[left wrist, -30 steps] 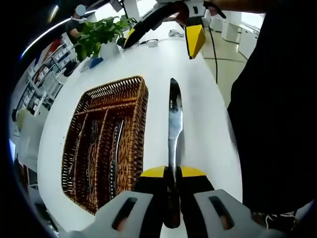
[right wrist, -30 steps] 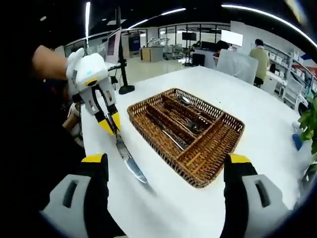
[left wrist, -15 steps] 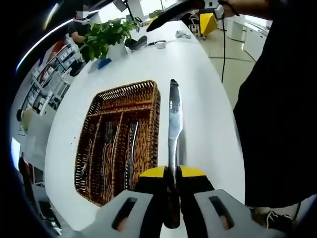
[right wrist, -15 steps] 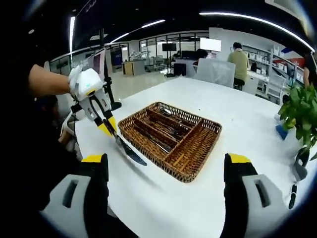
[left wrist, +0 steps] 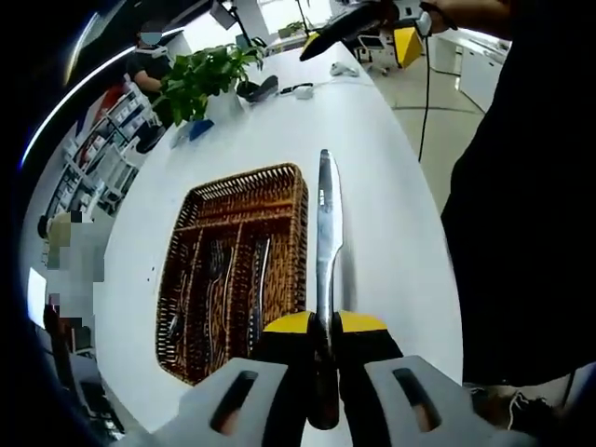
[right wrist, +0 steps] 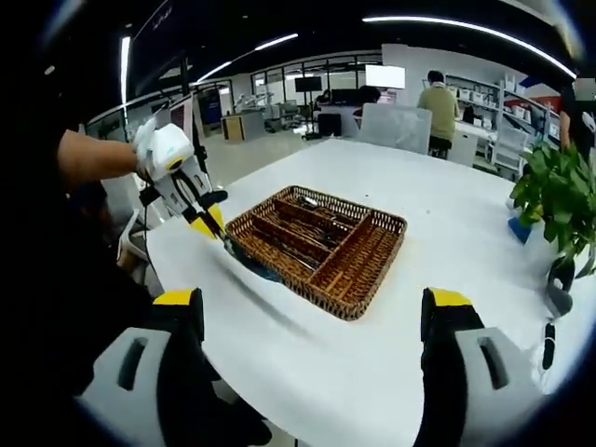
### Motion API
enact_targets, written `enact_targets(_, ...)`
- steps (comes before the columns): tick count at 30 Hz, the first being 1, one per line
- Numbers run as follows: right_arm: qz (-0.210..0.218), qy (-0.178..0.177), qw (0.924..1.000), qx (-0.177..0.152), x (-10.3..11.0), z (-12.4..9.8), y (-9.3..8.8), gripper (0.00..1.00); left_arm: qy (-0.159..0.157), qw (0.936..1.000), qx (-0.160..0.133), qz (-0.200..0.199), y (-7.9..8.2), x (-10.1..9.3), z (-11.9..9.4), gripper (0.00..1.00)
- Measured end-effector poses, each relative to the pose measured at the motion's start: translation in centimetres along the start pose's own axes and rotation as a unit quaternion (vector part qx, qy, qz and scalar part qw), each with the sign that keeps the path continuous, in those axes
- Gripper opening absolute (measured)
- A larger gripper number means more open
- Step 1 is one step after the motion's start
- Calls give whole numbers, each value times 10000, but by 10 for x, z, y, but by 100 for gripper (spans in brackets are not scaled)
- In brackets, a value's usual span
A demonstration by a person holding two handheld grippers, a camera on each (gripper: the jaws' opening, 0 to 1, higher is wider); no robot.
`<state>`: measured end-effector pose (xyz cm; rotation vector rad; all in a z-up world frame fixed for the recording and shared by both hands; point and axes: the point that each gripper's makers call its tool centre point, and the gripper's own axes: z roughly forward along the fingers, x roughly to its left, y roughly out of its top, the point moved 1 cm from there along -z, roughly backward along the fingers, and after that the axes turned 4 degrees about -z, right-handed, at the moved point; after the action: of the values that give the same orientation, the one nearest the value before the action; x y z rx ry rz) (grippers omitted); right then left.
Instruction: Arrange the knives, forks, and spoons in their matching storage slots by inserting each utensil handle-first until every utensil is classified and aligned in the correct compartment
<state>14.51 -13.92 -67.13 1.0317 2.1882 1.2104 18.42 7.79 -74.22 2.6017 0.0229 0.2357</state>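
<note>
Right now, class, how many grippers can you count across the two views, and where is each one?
2. The left gripper is shut on the long silver table knife beside the brown wicker tray; the right gripper is open, facing that tray.

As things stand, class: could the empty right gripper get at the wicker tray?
Probably yes. The right gripper is open and empty, with bare table between it and the wicker tray; the left gripper holds a knife at the tray's far side.
</note>
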Motion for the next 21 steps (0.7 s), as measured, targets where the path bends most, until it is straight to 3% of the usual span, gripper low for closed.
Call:
enact_targets(6,267,12,9995,-139,0,-5,2,100,-35,10000,-20,-2,2,-2,-1,6)
enact_targets(21,264,-30,9995,-159,-6,-9,4,100,99,9999,-49,75,7,10,-3,6)
